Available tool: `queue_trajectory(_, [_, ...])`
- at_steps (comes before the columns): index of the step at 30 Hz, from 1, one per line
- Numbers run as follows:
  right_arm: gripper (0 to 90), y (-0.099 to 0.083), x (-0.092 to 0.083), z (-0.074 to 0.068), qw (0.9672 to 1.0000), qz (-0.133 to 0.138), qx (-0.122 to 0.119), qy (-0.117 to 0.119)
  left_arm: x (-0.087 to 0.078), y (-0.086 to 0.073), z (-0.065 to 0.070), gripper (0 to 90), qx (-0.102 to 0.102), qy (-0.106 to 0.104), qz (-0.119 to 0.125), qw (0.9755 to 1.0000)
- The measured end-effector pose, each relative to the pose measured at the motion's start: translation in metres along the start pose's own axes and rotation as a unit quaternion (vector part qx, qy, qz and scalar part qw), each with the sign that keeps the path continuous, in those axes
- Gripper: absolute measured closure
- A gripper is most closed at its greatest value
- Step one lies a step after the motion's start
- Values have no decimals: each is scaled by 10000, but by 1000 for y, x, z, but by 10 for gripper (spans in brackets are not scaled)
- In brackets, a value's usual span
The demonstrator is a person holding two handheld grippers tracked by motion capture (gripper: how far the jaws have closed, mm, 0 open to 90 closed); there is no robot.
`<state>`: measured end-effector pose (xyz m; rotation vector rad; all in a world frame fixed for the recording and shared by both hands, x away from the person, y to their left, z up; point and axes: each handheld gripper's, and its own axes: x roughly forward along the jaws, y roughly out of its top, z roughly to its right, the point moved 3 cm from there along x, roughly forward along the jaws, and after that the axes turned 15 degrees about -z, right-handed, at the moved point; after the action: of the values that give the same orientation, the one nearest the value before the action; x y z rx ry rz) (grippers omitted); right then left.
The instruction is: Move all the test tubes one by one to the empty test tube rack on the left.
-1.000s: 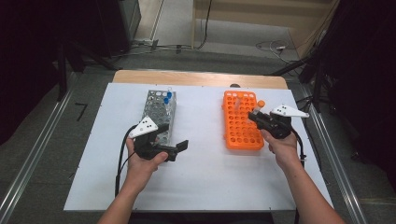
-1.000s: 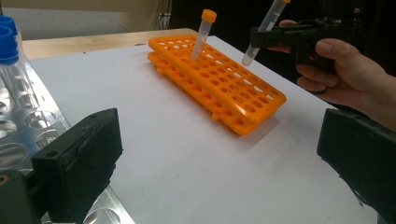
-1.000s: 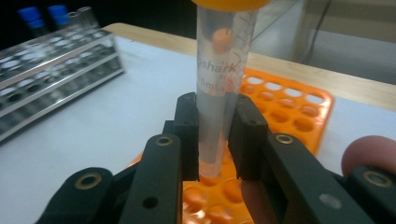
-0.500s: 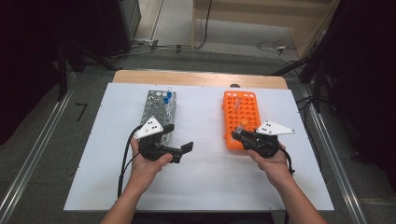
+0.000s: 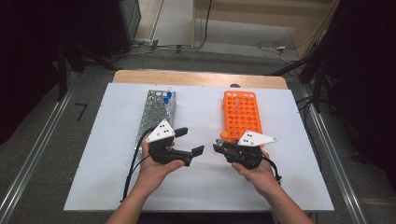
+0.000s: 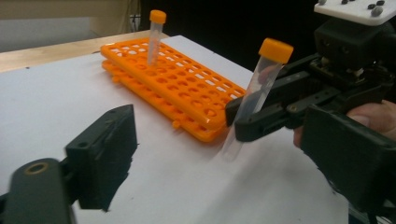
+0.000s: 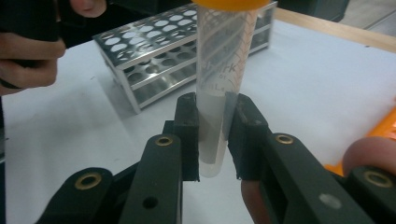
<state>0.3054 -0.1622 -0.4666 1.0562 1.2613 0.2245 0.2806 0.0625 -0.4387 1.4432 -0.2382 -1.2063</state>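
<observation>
My right gripper (image 5: 219, 147) is shut on a clear tube with an orange cap (image 6: 254, 91), held upright over the white mat just in front of the orange rack (image 5: 240, 114). In the right gripper view the tube (image 7: 217, 88) sits pinched between the two pads. My left gripper (image 5: 190, 141) faces it from the left, a short gap away. Its jaws have just been closing a little but still stand apart with nothing between them; one finger (image 6: 105, 154) shows in the left gripper view. A second orange-capped tube (image 6: 155, 32) stands in the orange rack (image 6: 173, 86).
A metal rack (image 5: 154, 116) lies left of centre on the white mat (image 5: 112, 182), with blue-capped tubes (image 5: 166, 97) at its far end. In the right gripper view this rack (image 7: 159, 60) is behind the held tube. A wooden table edge (image 5: 196, 78) runs along the back.
The right gripper has carried the tube from beside the orange rack leftward and toward the person, to the middle of the mat. The left gripper has shifted slightly right and its jaws have narrowed.
</observation>
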Motion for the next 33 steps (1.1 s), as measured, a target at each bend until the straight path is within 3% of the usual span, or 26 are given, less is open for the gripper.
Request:
queue_trajectory(8, [722, 5, 12, -20, 9996, -97, -197, 189, 8, 0, 10, 374, 225, -198, -60, 9995])
queue_trajectory(17, [721, 10, 21, -37, 9984, -217, -393, 352, 17, -1, 17, 625, 446, -274, -245, 9983])
queue_trajectory(20, [721, 10, 23, -38, 9983, -246, -397, 337, 19, -2, 18, 716, 531, -207, -332, 9978])
queue_trajectory(27, [701, 10, 22, -36, 9985, -200, -350, 377, 16, -1, 17, 748, 588, -40, -262, 9979])
queue_trajectory(33, [528, 5, 17, -29, 9984, -149, -378, 400, 8, 4, 6, 749, 423, 145, -108, 9989])
